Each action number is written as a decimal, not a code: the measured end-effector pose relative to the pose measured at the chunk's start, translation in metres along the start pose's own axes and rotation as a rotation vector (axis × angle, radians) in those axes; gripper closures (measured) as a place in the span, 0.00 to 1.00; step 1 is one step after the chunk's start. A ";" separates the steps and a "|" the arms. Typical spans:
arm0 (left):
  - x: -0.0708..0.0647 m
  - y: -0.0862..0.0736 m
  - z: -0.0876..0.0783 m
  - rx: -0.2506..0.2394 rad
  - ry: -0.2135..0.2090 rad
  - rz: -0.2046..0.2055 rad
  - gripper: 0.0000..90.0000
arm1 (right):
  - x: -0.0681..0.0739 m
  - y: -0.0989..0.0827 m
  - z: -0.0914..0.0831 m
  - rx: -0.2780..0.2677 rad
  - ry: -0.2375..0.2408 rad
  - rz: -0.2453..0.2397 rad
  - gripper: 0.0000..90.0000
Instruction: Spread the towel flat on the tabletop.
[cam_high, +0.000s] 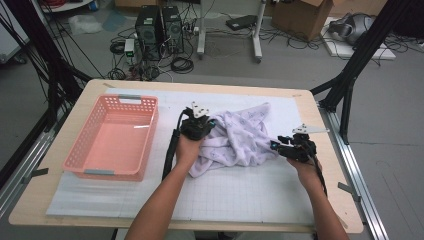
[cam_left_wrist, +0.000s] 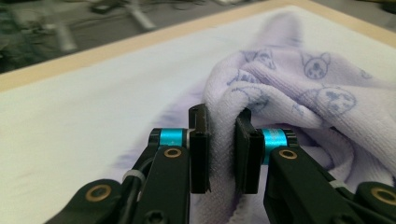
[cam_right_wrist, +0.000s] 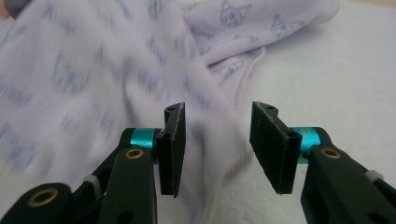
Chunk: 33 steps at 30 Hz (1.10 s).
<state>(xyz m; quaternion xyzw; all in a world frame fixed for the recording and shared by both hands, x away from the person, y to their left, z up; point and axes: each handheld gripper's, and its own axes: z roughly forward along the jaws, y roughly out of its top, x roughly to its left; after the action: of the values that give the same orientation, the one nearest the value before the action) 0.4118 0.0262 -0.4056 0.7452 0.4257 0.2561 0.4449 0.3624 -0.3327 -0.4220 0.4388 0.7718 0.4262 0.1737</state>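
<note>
On the white mat (cam_high: 240, 195) that is covering the wooden table (cam_high: 30, 207), a lilac towel (cam_high: 237, 137) with small animal faces is lying crumpled near the middle, to the right of the pink basket (cam_high: 114, 136). At the towel's left edge the left gripper (cam_high: 199, 125) is pinching a fold of the cloth: in the left gripper view its two black jaws are standing narrow, and the fold of the towel (cam_left_wrist: 223, 144) is pressed between the pads (cam_left_wrist: 200, 156). At the towel's right edge the right gripper (cam_high: 281, 145) is pointing toward the cloth. In the right gripper view its jaws are standing about half apart, the towel's hem (cam_right_wrist: 212, 140) is lying between them, and the pads (cam_right_wrist: 273, 147) are not pressing on it.
</note>
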 end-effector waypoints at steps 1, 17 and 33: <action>0.006 -0.002 0.001 0.020 0.035 0.001 0.86 | 0.002 -0.001 0.003 0.008 -0.003 -0.005 0.60; -0.002 -0.030 -0.043 0.033 -0.126 0.085 0.56 | 0.015 -0.022 -0.023 -0.095 -0.031 0.034 0.60; -0.039 -0.067 -0.044 0.165 -0.213 0.201 0.37 | 0.032 -0.049 -0.051 -0.101 -0.036 0.031 0.60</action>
<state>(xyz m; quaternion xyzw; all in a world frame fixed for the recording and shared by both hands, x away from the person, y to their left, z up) 0.3310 0.0280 -0.4439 0.8407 0.3193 0.1832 0.3971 0.2860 -0.3445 -0.4288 0.4489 0.7391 0.4594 0.2028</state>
